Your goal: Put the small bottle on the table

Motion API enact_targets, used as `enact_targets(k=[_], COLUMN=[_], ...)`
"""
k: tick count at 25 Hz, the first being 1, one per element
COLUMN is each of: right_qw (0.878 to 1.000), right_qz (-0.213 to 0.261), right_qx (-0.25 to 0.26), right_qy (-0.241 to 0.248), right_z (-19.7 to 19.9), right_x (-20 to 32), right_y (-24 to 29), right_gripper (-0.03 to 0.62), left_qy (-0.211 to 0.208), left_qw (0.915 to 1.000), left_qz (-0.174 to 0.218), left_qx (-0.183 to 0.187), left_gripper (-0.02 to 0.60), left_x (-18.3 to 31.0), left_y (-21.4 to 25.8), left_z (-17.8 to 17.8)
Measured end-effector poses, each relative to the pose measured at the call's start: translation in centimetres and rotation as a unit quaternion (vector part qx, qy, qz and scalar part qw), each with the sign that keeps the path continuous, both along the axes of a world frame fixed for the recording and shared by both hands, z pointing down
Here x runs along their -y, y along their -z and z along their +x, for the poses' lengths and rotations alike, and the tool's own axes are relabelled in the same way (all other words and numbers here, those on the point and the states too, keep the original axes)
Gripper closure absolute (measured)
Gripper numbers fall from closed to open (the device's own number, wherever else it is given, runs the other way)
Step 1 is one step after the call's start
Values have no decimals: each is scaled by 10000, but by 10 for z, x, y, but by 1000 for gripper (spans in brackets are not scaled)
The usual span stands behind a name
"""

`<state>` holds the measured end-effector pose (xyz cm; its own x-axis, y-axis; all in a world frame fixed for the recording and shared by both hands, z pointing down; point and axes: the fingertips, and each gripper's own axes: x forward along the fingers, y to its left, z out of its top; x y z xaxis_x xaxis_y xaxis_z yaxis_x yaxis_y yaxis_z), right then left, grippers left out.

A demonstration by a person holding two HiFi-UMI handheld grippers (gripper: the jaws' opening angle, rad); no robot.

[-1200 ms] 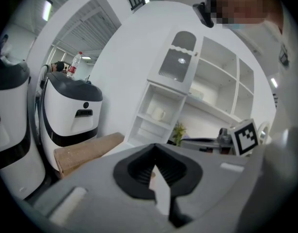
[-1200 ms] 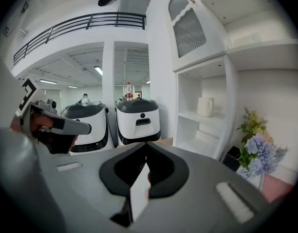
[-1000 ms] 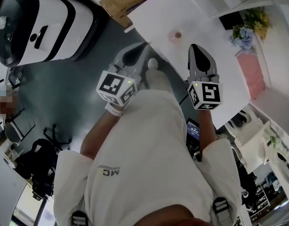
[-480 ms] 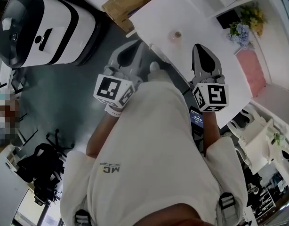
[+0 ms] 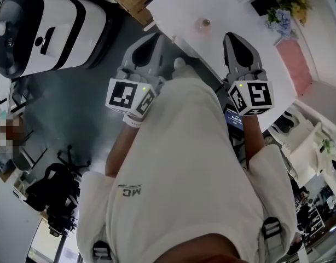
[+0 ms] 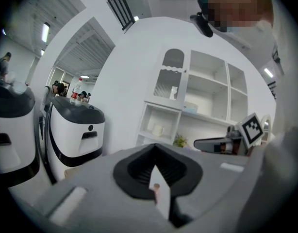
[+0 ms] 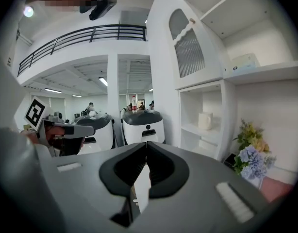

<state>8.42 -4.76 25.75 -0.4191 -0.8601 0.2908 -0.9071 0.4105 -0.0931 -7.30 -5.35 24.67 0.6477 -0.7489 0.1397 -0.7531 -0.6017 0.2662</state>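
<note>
Where the small bottle (image 5: 203, 23) stands: on the white tabletop (image 5: 239, 12), near my edge, apart from both claws.
Bottle axis: upright, brown cap uppermost.
Bottle contents: I cannot tell.
Left claw (image 5: 156, 38): jaws closed tip to tip, nothing held; bottle visible beyond them.
Right claw (image 5: 230, 36): jaws closed together, empty.
Shelf unit (image 7: 223, 84): white mug (image 7: 206, 121) in a lower compartment; pale box (image 7: 244, 60) on the shelf above.
Flowers (image 7: 251, 154): beside the shelf unit.
</note>
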Motion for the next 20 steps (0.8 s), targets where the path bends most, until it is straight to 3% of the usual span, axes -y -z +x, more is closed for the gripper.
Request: enact_targets(k=[12, 20], right_qw=[9999, 9990], right_qz=[-108, -68], right_qx=[-38, 41], right_qy=[16, -436], right_z=[-2, 13], right_x=[-16, -14], right_y=[-5, -2], right_gripper=[592, 592], left_qy=[-296, -310], left_qw=[9995, 9994], left_qz=[-71, -121], left_qx=[-57, -64], left_gripper=[581, 581], left_x=[-15, -17], left_y=[-4, -3], left_z=[14, 9])
